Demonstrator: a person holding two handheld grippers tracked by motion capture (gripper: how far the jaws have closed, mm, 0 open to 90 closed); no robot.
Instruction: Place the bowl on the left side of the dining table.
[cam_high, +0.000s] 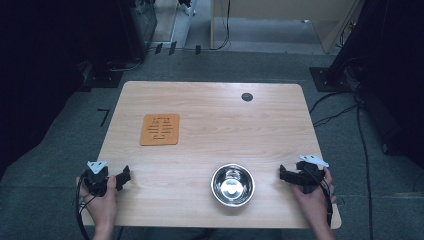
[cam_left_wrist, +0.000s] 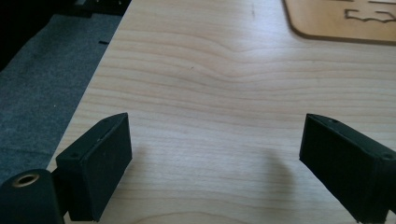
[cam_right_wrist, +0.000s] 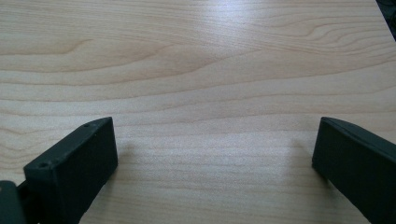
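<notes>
A shiny steel bowl stands empty near the front edge of the wooden table. An orange-brown flat mat with cut-out slots lies at the left middle; its corner reaches into the left gripper view. My left gripper rests at the front left corner, held by a hand, jaws wide apart with nothing between them. At the front right, my right gripper points toward the bowl from a short distance, also open over bare wood.
A small dark round grommet sits in the tabletop at the back right. Grey carpet surrounds the table, with cables and dark equipment stands at the right and back.
</notes>
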